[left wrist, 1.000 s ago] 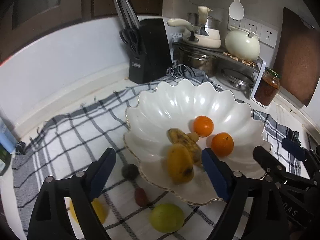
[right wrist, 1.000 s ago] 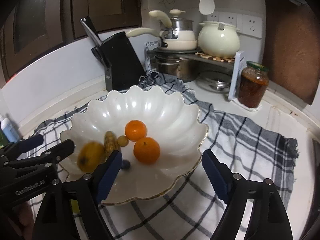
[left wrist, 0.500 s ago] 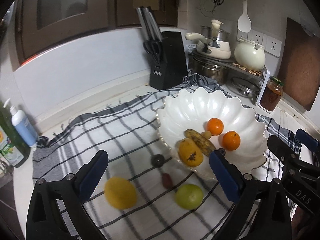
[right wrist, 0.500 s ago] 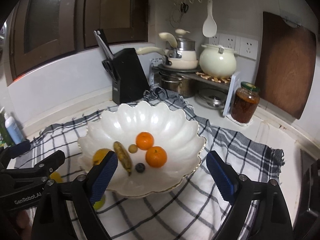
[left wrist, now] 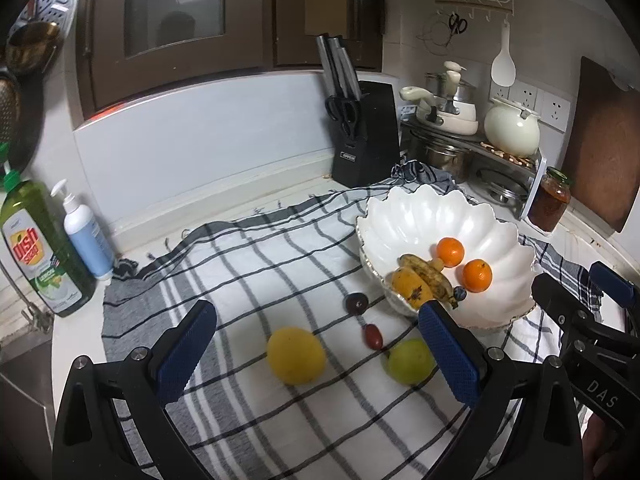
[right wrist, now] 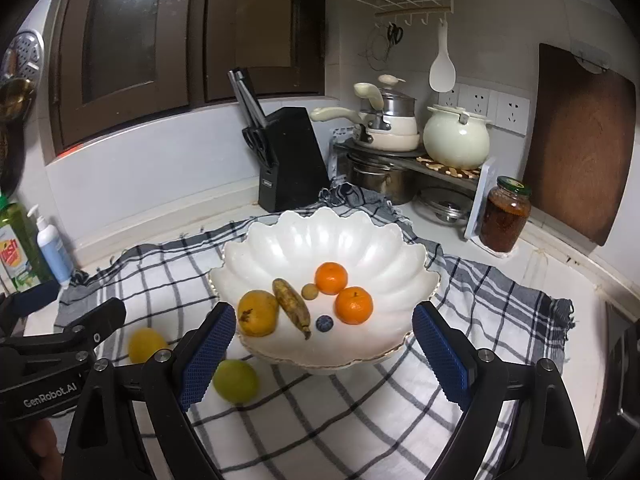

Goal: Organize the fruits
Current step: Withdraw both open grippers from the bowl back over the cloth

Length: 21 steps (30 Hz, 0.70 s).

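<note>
A white scalloped bowl (left wrist: 400,208) (right wrist: 320,220) stands on a checked cloth (left wrist: 260,272). In it lie a mango (right wrist: 258,318), a brown-spotted banana (right wrist: 292,306), two oranges (right wrist: 331,278) (right wrist: 354,305), a blueberry (right wrist: 324,323) and a small yellowish fruit (right wrist: 310,291). On the cloth left of the bowl lie a yellow fruit (left wrist: 296,355), a green fruit (left wrist: 410,360), a red date (left wrist: 373,336) and a dark round fruit (left wrist: 357,303). My left gripper (left wrist: 316,310) hangs open above these loose fruits, holding nothing. My right gripper (right wrist: 324,316) is open in front of the bowl, also with nothing in it.
A black knife block (left wrist: 366,136) stands at the back wall. A rack of pots (right wrist: 400,148), a jar (right wrist: 505,220) and a wooden board (right wrist: 580,140) fill the right corner. A dish soap bottle (left wrist: 36,248) and a pump bottle (left wrist: 86,236) stand at the left.
Both grippers have drawn back and up from the bowl. The mango, blurred between the left jaws earlier, now rests in the bowl. The left jaws stand wider.
</note>
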### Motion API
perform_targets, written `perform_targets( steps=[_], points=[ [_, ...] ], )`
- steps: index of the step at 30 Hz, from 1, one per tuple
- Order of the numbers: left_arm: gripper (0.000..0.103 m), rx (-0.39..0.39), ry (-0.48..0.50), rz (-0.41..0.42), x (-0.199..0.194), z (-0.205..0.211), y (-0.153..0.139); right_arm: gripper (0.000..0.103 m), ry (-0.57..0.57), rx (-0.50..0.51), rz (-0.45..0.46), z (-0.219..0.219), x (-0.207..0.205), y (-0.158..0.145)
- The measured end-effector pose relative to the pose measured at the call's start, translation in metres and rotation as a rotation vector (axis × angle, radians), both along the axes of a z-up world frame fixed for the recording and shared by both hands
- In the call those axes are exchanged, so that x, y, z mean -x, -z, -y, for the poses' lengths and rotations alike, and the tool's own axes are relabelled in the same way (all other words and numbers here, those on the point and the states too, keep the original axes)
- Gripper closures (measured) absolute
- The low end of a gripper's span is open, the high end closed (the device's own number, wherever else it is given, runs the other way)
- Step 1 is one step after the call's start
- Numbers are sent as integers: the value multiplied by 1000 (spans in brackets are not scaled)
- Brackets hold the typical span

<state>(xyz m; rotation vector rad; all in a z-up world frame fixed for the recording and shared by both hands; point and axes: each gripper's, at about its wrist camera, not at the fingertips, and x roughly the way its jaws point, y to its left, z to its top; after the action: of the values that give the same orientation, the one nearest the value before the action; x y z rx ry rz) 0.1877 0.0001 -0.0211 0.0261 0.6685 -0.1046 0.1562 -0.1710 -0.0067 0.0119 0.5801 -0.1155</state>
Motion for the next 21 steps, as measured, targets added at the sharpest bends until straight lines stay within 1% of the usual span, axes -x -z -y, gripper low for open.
perform_targets(
  steps=[9, 16, 21],
  points=[
    [0, -11, -28, -13, 15, -20, 10, 12, -24, -2, -15, -18, 8, 12],
    [0, -9, -40, -42, 17, -34, 30, 12, -48, 11, -40, -32, 7, 29],
    [0, -8, -42, -60, 15, -41, 42, 12, -65, -5, -73, -39, 1, 46]
  ],
)
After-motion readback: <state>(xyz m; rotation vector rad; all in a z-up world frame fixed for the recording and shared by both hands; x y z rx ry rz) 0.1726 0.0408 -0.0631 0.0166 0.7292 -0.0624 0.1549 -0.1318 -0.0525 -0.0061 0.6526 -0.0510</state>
